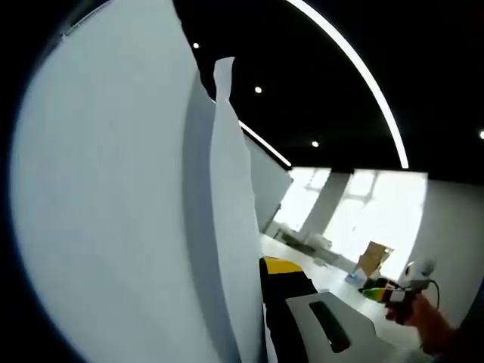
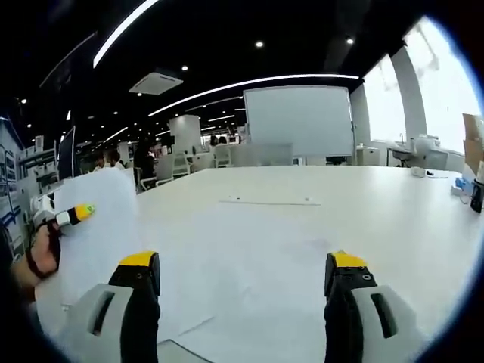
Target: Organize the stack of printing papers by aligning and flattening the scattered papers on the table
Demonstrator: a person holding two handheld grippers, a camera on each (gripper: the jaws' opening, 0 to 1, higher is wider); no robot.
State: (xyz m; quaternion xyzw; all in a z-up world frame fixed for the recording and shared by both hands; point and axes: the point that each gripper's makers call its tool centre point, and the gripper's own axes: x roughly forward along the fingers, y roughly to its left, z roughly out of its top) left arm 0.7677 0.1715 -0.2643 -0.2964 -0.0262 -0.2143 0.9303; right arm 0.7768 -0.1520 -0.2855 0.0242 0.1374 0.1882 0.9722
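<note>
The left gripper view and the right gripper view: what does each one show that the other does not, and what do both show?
Left gripper view: the papers very close, standing on edge, with one finger of its own gripper beside them. At lower right, a hand holding the right gripper.

Right gripper view: the right gripper's two yellow-tipped fingers spread wide over the white table, a whiteboard behind, and the left gripper holding the papers up.

Both: the papers, ceiling light strips, bright windows.

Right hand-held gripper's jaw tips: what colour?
Yellow tips on the right hand-held gripper, clearest in the right gripper view.
</note>
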